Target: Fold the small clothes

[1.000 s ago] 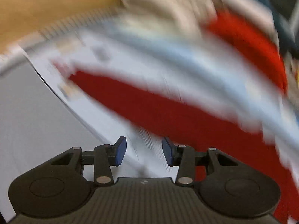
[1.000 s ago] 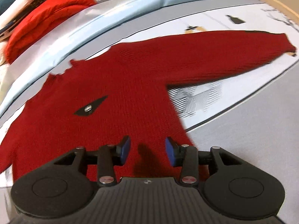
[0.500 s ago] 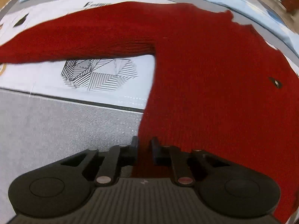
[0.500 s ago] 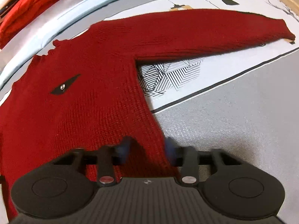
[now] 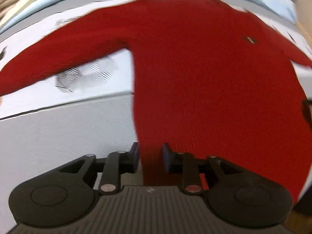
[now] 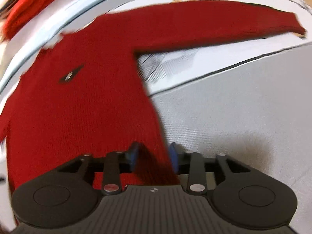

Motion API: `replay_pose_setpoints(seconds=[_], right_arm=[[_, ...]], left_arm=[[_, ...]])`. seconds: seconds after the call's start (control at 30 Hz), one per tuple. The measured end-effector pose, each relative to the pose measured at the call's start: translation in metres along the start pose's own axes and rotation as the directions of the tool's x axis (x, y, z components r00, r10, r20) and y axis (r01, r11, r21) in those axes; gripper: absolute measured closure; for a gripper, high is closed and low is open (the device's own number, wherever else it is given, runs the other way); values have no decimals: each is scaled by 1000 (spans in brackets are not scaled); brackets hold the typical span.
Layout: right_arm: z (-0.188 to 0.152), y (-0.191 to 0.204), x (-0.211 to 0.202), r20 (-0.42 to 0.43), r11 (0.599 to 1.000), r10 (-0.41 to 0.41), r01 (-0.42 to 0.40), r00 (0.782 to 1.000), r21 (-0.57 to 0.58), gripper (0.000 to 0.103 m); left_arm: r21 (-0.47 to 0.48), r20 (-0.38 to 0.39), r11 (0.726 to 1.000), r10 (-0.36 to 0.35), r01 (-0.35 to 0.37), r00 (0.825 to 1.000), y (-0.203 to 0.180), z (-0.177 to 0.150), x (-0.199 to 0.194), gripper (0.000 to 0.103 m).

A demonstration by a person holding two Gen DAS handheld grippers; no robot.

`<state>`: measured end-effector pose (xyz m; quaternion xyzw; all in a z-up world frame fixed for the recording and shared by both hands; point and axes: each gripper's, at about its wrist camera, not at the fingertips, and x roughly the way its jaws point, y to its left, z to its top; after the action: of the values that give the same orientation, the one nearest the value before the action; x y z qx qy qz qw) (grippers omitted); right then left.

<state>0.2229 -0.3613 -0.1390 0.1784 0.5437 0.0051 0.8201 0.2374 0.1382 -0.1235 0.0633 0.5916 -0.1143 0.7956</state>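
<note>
Both tongs straddle the hem corners of a red sweater lying flat

The red knit sweater (image 5: 195, 78) lies spread on a grey and white printed cover (image 6: 234, 107), its body running away from both tongs, sleeves out sideways. The left tongs (image 5: 149, 159) and right tongs (image 6: 154, 157) have just been opening and stand apart, a lower side edge between each pair, pads not pressing. Motion blur smears the neckline; the hem sits hidden beneath the tongs.
</note>
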Motion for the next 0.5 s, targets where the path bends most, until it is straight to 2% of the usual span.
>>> replay_pose_setpoints(seconds=[0.07,0.13,0.27,0.3,0.33,0.4,0.47,0.5], right_arm=[[-14,2,-1,-28,996,-24,22,999,-88,63],[-31,0,-1,-56,991,-37,29,998,-134,63],[-59,-6,-12,-64,979,-43,29,997,-201,63],[-64,-10,-16,-67,980,-44,30,997,-196,63],[-69,-14,-19,-71,981,-43,29,997,-190,63],[-81,-19,-25,-82,982,-40,24,996,-185,63],[-91,-20,-32,-87,980,-39,21,995,-199,77],[-94,-21,-36,-85,980,-31,14,996,-196,92]], left_arm=[[67,-36,997,-22,24,999,-6,-17,2,72],[131,-91,990,-36,47,995,-10,-36,7,65],[223,-141,973,-27,59,990,-12,-68,10,65],[231,-138,971,-35,67,990,-11,-71,7,69],[235,-136,969,-44,76,990,-11,-74,4,84],[261,-119,962,-49,78,992,-13,-81,-2,91],[274,-108,958,-57,85,992,-15,-82,-9,94],[276,-103,957,-68,94,992,-16,-82,-14,95]])
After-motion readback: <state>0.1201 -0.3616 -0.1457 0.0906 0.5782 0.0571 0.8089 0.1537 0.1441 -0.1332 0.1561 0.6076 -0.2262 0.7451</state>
